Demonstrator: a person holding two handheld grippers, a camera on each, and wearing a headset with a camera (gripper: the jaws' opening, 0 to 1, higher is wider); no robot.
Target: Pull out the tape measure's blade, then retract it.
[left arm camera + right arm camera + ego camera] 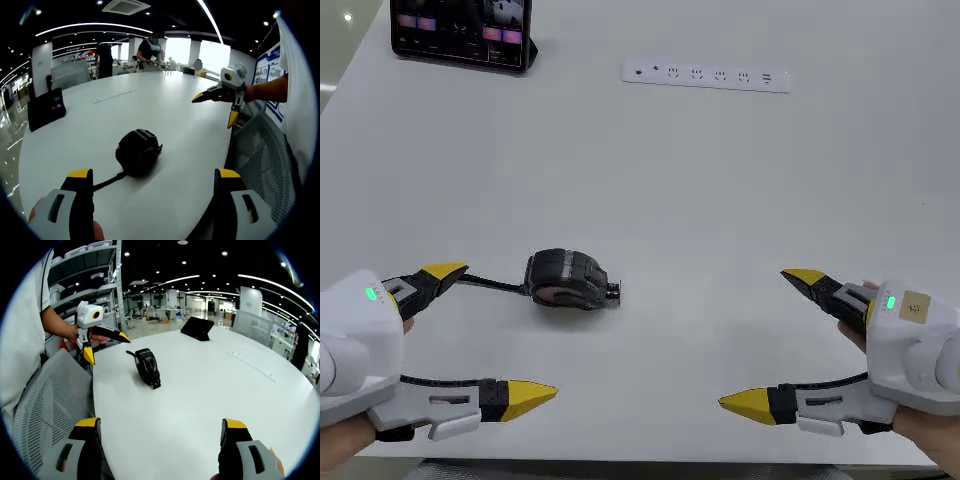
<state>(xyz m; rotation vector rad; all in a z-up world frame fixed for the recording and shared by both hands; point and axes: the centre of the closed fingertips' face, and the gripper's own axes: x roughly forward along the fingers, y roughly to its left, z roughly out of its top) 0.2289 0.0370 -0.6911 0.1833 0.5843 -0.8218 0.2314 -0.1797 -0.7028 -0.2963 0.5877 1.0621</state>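
Note:
A black tape measure [566, 281] lies on its side on the white table [660, 180], its blade tip facing right and a black wrist strap trailing left. My left gripper [500, 335] is open at the near left; its upper jaw tip sits by the strap's end. In the left gripper view the tape measure [138, 151] rests just ahead of the left gripper [155, 176]. My right gripper [775, 340] is open at the near right, apart from the tape measure. The right gripper view shows the tape measure [148, 366] well ahead of the right gripper [159, 426].
A white power strip [706, 76] lies at the back of the table. A dark tablet [462, 30] stands at the back left. A grey mesh chair [47, 405] is by the table's near edge. People stand far off in the room.

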